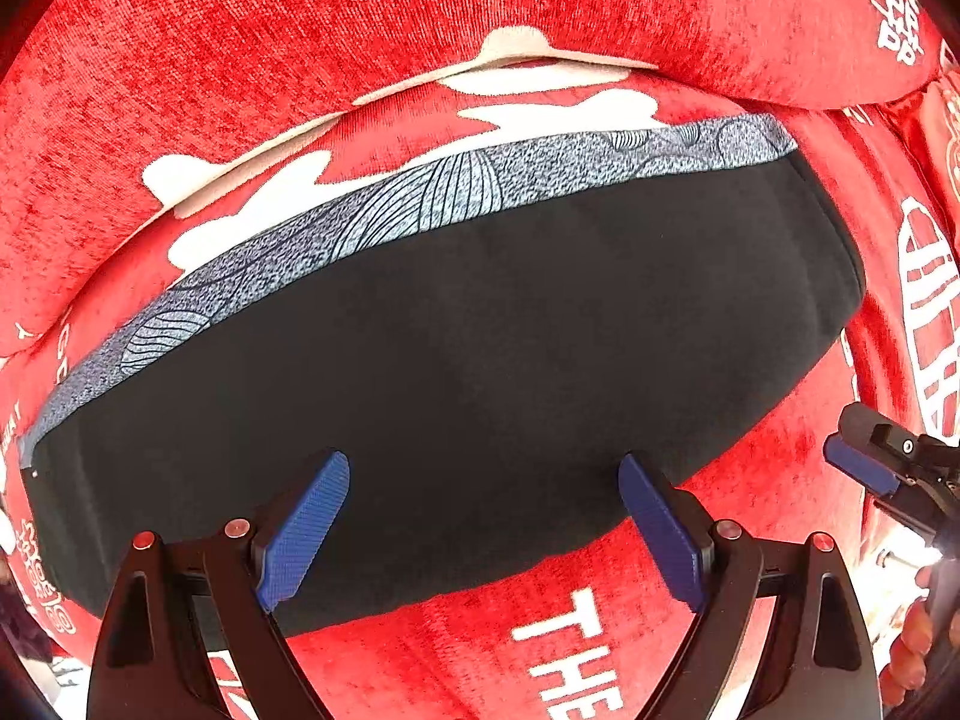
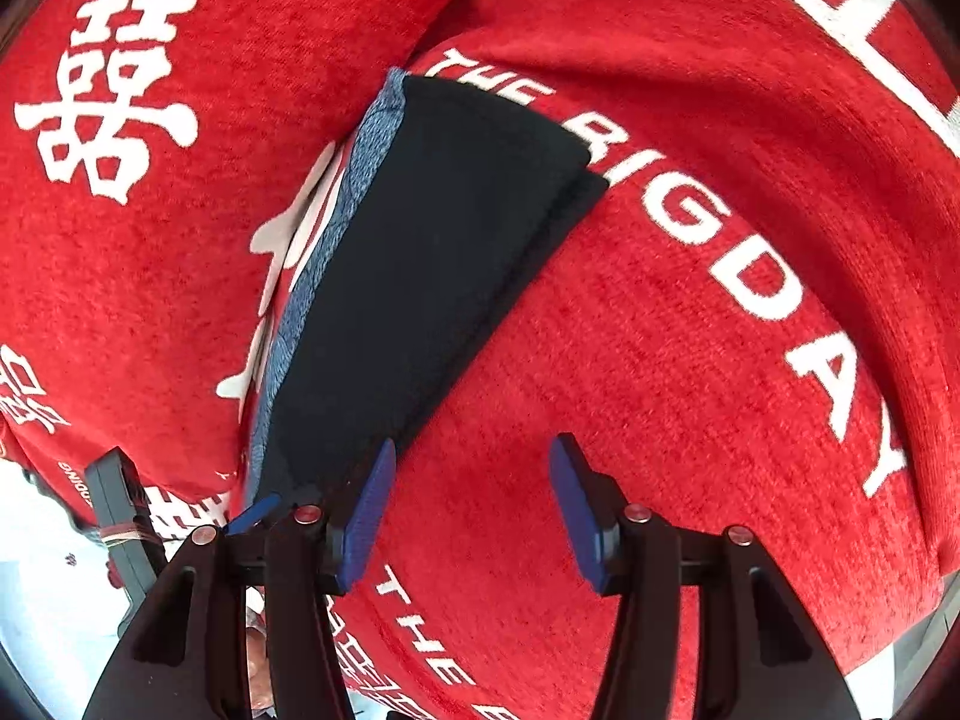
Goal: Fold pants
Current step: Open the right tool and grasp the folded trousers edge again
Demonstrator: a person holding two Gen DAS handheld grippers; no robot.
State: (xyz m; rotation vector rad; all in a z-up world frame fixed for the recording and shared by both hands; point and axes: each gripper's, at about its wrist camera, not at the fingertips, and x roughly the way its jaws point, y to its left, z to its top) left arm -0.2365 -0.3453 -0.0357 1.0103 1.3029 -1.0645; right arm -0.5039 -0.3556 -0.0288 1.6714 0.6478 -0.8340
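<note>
Black pants (image 1: 456,348), folded into a long flat band, lie on a red sofa cover (image 1: 750,480). A grey patterned strip (image 1: 420,192) runs along their far edge. My left gripper (image 1: 483,468) points straight down over the near half of the pants, open wide, with nothing between its pads. In the right wrist view the pants (image 2: 420,252) stretch away from the lower left. My right gripper (image 2: 474,453) hovers over red fabric just right of their near end, jaws partly apart and empty. Its left fingertip (image 2: 378,480) is beside the pants' edge.
The red cover carries white lettering (image 2: 738,276) and a large white character (image 2: 114,78). A red back cushion (image 1: 360,18) rises behind the pants. The right gripper's body (image 1: 882,468) shows at the left view's right edge, with a person's fingers (image 1: 906,654) below it.
</note>
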